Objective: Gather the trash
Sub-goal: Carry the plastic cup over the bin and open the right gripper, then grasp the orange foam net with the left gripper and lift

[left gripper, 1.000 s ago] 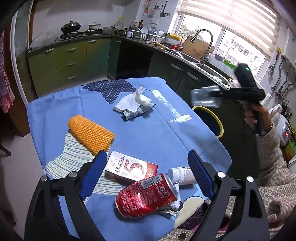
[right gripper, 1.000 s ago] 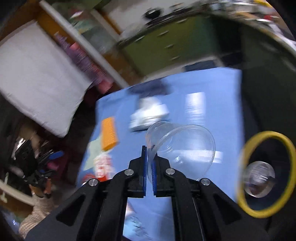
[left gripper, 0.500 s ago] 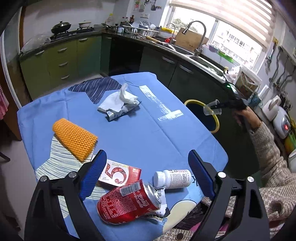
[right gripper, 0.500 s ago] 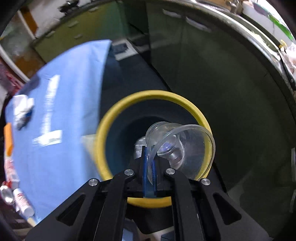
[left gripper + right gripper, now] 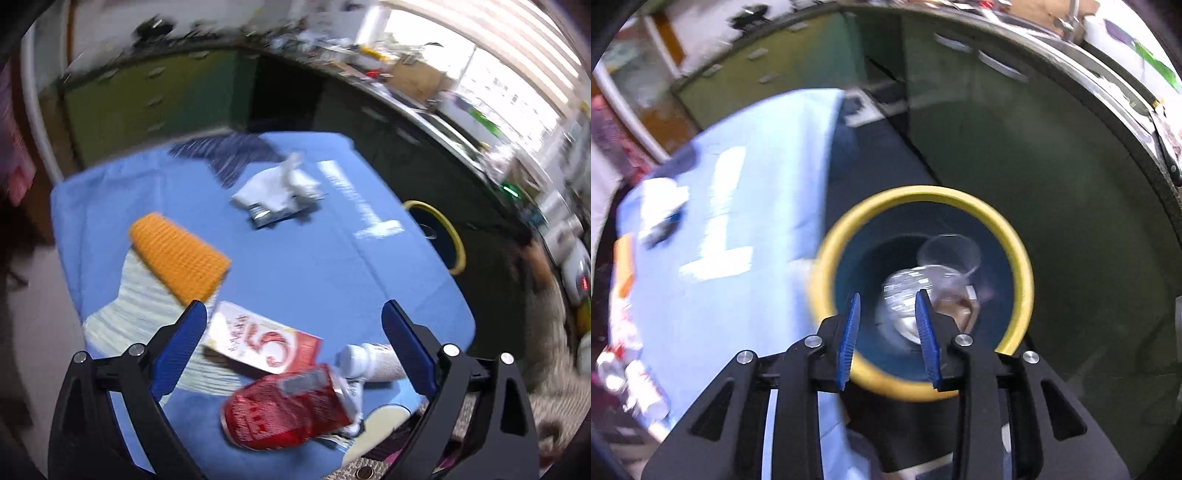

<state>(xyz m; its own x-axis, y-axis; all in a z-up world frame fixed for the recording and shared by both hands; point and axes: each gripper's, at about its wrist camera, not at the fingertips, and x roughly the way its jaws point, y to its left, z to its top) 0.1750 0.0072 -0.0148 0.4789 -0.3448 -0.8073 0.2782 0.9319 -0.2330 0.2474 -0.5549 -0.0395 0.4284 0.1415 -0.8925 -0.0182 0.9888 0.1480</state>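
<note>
My right gripper is open and empty above the yellow-rimmed bin. Clear plastic cups lie inside the bin. The bin also shows in the left wrist view, right of the table. My left gripper is open and empty over the table's near edge. Below it lie a crushed red cola can, a red and white carton and a small white bottle. A crumpled white tissue on a dark packet lies farther back.
An orange sponge-like block lies left on the blue tablecloth. Green kitchen cabinets and a counter with a sink run behind and to the right. The bin stands on the floor between table and cabinets.
My right gripper has opened and the clear cup it held has dropped into the bin. The left wrist view has shifted slightly and is blurred.
</note>
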